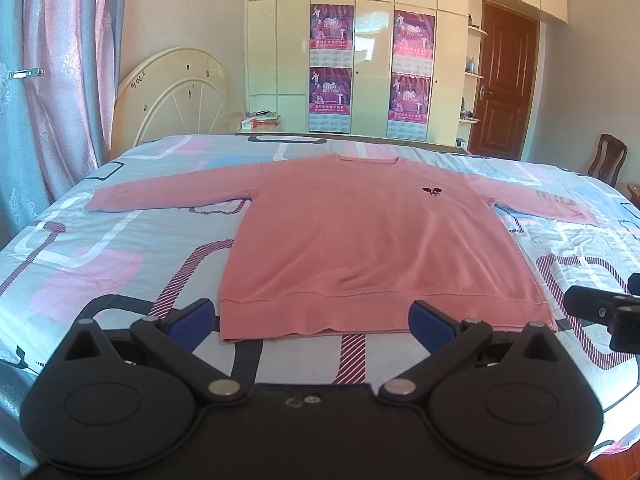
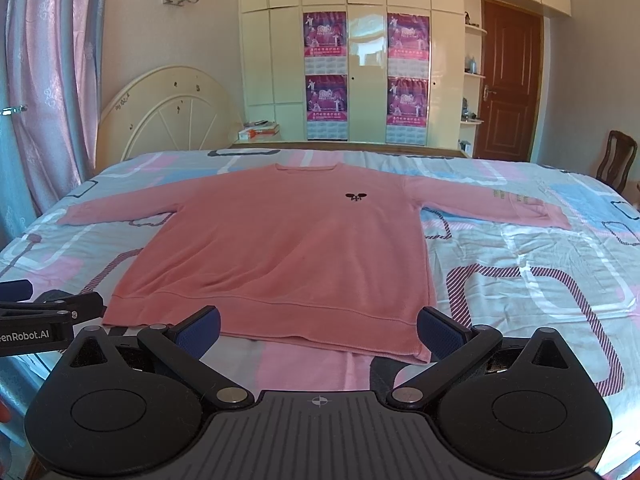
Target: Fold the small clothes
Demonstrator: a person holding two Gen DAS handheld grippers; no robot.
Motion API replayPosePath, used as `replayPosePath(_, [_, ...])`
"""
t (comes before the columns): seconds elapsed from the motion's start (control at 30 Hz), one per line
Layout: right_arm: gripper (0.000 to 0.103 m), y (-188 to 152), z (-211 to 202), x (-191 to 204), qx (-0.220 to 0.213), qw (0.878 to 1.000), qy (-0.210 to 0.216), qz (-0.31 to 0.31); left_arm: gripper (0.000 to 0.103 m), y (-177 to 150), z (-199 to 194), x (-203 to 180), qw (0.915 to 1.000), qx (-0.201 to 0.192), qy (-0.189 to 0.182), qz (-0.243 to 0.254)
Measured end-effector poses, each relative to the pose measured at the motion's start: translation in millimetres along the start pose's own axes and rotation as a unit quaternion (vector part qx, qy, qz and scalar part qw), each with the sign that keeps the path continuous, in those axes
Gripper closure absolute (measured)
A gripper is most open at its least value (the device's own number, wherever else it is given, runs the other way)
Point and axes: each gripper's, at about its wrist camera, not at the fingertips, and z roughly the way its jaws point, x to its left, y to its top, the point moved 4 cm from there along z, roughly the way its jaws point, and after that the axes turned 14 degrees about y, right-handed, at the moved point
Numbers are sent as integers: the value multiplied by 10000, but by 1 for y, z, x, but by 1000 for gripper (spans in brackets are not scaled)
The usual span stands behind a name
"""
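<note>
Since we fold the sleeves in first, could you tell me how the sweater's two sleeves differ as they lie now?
The left sleeve is plain pink, while the right sleeve carries faint printed lettering near its cuff. The left sleeve runs out almost level from the pink sweater, while the right sleeve slants slightly toward the hem. Both lie flat and fully spread on the patterned bedsheet, unfolded, with neither gripper touching them.

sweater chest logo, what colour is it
Black, with a little white inside, on the pink sweater. The logo shows best in the right wrist view.

sweater [image 1: 360, 236] flat on bed [image 1: 100, 248], wardrobe [image 1: 360, 40] behind
</note>
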Motion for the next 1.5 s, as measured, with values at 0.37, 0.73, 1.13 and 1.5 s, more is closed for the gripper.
replayPosePath(0.37, [0, 6, 5, -5, -62, 9998, -164, 59, 0, 3, 11, -5, 9999, 7, -139, -27])
replayPosePath(0.73, [0, 34, 33, -50, -130, 9988, -372, 274, 0, 30, 54, -27, 9973, 238, -574, -385])
replayPosePath(1.13, [0, 83, 107, -180, -225, 9960, -648, 578, 8, 78, 148, -114, 9985, 380, -296, 255])
replayPosePath(1.5, [8, 117, 147, -379, -625, 9802, -1027, 1574, 8, 115, 217, -188, 9971, 682, -99, 330])
